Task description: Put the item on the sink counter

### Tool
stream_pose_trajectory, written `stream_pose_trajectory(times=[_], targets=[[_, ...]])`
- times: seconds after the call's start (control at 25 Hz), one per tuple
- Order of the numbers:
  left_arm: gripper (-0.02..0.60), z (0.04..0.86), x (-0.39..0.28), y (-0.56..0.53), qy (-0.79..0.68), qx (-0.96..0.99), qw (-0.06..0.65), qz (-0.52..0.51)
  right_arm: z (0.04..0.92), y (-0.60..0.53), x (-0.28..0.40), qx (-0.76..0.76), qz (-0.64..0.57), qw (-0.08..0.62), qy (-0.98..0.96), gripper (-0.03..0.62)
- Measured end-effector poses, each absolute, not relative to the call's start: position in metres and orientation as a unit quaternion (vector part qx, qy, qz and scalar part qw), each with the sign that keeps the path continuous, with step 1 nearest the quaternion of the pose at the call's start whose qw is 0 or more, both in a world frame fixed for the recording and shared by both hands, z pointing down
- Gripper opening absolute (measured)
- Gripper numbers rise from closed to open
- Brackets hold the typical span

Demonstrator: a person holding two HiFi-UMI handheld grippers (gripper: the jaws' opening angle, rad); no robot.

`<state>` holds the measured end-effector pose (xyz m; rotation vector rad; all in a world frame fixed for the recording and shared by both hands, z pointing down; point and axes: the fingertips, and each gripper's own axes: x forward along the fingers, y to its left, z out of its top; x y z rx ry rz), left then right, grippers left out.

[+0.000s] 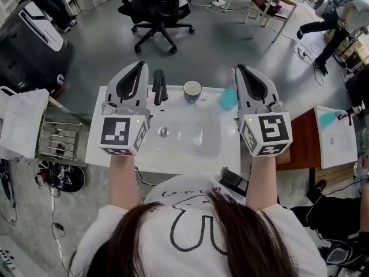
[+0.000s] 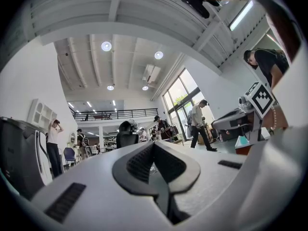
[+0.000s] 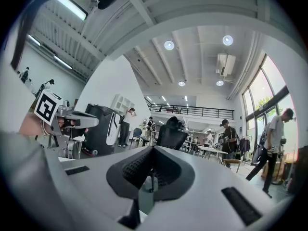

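Note:
In the head view a white sink counter [image 1: 230,154] with an oval basin lies below me. On its back edge stand a black faucet [image 1: 159,86], a white mug [image 1: 192,91] and a teal item [image 1: 228,98], which is partly hidden by my right gripper. My left gripper [image 1: 140,66] hovers over the counter's left side and my right gripper [image 1: 238,69] over its right side. Both point away from me. In the gripper views the left gripper [image 2: 154,146] and right gripper [image 3: 153,150] have their jaws together, with nothing between them, and look out across the room.
A wire rack [image 1: 57,134] and a white bag [image 1: 23,120] stand left of the counter. A brown table [image 1: 300,137] with a white box [image 1: 335,136] sits to the right. A black office chair [image 1: 155,10] is beyond, and several people stand around the hall.

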<state>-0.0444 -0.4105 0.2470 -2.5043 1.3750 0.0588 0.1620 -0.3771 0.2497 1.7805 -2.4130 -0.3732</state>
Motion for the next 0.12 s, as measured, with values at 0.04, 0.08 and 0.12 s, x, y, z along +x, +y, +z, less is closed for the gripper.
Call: stream_pose_trajectory(times=[0.04, 0.08, 0.12], targets=[[0.009, 0.2472, -0.044, -0.4096, 0.475, -0.868, 0.142, 0.02, 0.2504, -0.3763, 0.1616, 0.588, -0.124, 0.061, -0.797, 0.028], [0.009, 0.2471, -0.0436, -0.4088, 0.474, -0.869, 0.142, 0.02, 0.2508, -0.3755, 0.1613, 0.589, -0.125, 0.063, -0.796, 0.028], [0.009, 0.247, -0.0431, -0.4079, 0.473, -0.869, 0.142, 0.021, 0.2511, -0.3746, 0.1609, 0.589, -0.126, 0.064, -0.796, 0.028]])
